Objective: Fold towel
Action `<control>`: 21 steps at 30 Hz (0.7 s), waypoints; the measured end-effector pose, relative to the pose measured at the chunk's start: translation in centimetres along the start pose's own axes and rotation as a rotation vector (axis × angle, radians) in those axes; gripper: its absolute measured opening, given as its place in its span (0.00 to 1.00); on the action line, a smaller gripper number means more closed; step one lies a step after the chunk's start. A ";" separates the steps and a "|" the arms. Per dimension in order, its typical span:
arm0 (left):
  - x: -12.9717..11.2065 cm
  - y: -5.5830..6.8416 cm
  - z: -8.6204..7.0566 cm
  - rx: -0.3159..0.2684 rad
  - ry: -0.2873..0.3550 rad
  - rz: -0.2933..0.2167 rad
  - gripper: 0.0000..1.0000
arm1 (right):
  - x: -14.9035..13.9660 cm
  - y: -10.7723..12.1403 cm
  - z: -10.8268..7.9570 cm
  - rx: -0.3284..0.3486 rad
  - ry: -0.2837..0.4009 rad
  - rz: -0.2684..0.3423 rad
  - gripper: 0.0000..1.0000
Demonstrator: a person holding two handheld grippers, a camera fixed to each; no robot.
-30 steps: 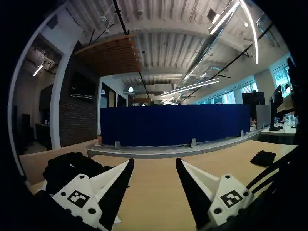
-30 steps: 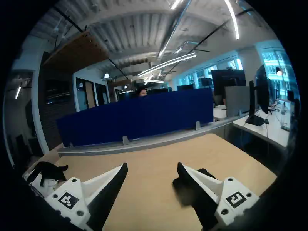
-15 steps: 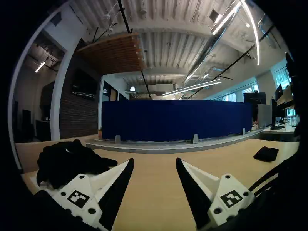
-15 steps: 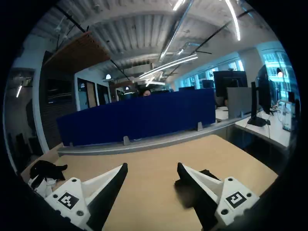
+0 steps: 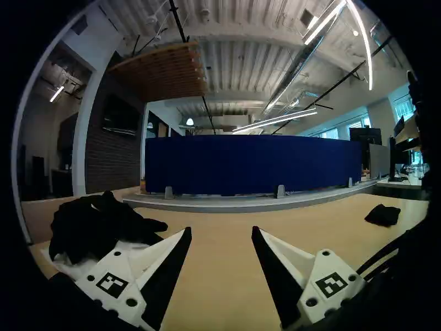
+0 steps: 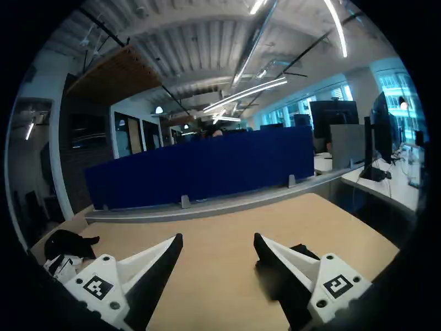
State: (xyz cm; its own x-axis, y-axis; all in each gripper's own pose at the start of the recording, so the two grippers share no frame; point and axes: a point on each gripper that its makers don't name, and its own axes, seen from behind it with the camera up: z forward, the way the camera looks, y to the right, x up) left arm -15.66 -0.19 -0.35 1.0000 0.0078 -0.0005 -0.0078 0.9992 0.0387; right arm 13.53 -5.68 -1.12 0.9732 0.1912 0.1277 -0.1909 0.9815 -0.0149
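A crumpled black towel pile (image 5: 99, 223) lies on the wooden table (image 5: 220, 276) at the left of the left gripper view, with something white (image 5: 66, 262) under it. My left gripper (image 5: 220, 237) hovers open just right of the pile, holding nothing. A small folded black towel (image 5: 383, 214) sits far right. In the right gripper view my right gripper (image 6: 218, 243) is open and holds nothing; the folded black towel (image 6: 300, 255) lies right behind its right finger (image 6: 286, 259). The crumpled pile (image 6: 69, 243) is at that view's far left.
A blue partition (image 5: 248, 165) on a grey rail runs along the table's far edge. In the right gripper view a neighbouring desk (image 6: 386, 187) with monitors (image 6: 380, 132) stands beyond the table's right edge. Bare tabletop (image 6: 220, 237) lies between the two towels.
In the left gripper view the crumpled pile has slid left and grown larger, and white shows under it. The right gripper view has shifted only slightly. Both grippers stay open.
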 end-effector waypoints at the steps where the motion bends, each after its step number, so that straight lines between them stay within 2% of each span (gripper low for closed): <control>1: -0.3 0.0 0.1 0.001 -0.010 0.000 0.80 | 0.1 0.0 0.0 0.001 0.001 0.001 1.00; 6: -1.2 -0.2 0.4 0.006 -0.046 0.001 0.80 | 0.9 0.5 -0.4 0.007 0.013 0.009 1.00; 13: -1.0 0.0 0.4 0.004 -0.050 0.001 0.80 | 3.0 2.2 -1.7 0.006 0.070 0.004 1.00; 15: -1.0 0.0 0.3 0.004 -0.051 0.001 0.86 | 3.4 2.8 -2.1 0.005 0.088 0.001 1.00; 21: -1.0 0.0 0.3 0.004 -0.050 0.002 0.86 | 3.1 4.5 -3.0 0.017 0.113 0.000 1.00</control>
State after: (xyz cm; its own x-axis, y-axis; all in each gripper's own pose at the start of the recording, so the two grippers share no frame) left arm -16.67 -0.24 -0.05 0.9987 0.0074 0.0499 -0.0095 0.9990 0.0427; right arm 16.05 -0.66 -3.79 0.9812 0.1924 0.0149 -0.1924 0.9813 0.0020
